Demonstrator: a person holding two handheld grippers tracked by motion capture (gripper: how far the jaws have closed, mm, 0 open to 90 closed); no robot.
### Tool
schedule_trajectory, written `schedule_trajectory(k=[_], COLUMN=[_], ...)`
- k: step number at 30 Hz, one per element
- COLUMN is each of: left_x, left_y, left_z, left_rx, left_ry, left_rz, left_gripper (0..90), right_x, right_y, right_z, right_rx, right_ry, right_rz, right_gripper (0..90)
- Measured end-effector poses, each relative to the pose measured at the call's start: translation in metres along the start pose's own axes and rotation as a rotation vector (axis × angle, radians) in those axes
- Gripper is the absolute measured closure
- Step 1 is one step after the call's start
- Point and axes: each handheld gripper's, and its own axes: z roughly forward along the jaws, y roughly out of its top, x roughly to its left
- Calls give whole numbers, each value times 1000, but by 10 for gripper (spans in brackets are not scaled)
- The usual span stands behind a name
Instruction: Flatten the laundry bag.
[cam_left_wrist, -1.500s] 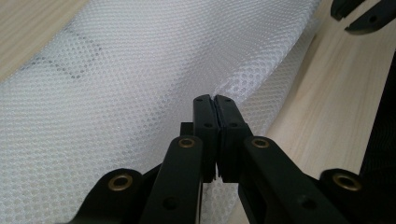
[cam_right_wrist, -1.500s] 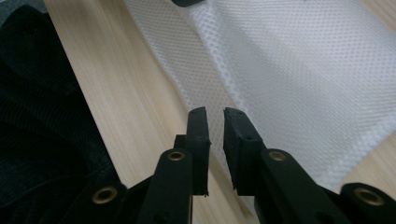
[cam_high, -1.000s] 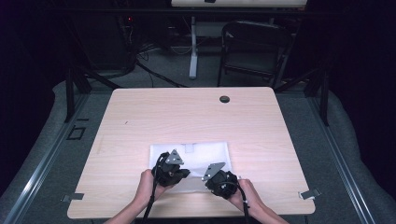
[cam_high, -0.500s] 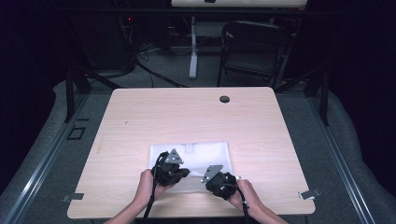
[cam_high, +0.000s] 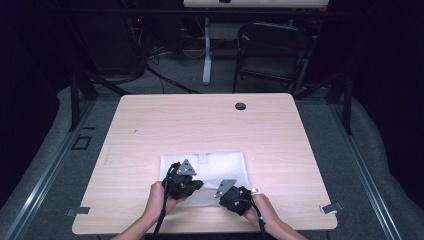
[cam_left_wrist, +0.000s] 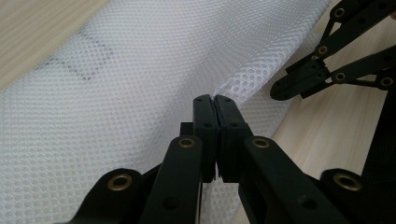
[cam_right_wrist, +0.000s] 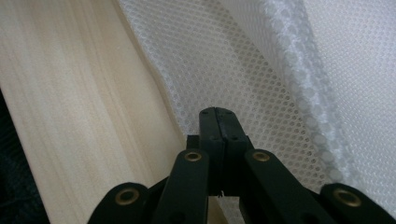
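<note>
While a white mesh bag (cam_high: 207, 172) lies flat near the desk's (cam_high: 150, 130) front edge, about midway along it, both grippers meet its near side. Jaws of the left gripper (cam_left_wrist: 215, 100) are pinched together on a raised fold of the mesh. Just beside it, the right gripper (cam_right_wrist: 217, 113) has its jaws clamped on the bag's edge.

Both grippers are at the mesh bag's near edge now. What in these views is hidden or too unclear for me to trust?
- High view: both grippers' jaw tips, hidden under the left gripper and right gripper bodies.
- High view: mesh bag's near edge, covered by the grippers.
- Left gripper view: grey patch on the bag, blurred.
- Right gripper view: whether one mesh layer or both are pinched, hidden between the jaws.
</note>
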Motion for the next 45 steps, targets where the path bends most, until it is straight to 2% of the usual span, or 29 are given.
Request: schedule_trajectory(k=[12,13,17,27,29,36,45], left_x=[2,3,4,9,10,13,19], left_y=[3,4,9,14,16,20,31], left_z=[-3,-3,-5,-10,-12,-15,-22], left_rx=[-7,-8,-15,-26,-44,-48,-75], left_ry=[10,12,30,47,52,63,86], left_rz=[-8,-8,-13,-21,-29,-29,-24], left_gripper=[885,885,886,887,888,888,889], right_x=[-1,-1,-2,-3,-5,-5,-6], right_y=[-2,-2,-2,-2,-3,-3,-3], right_z=[4,5,4,5,4,5,5], right_rx=[25,15,27,26,28,20,19], right_ry=[-4,1,6,15,27,27,33], right_rz=[-9,5,8,22,23,34,41], right_gripper=[900,900,900,900,900,900,900])
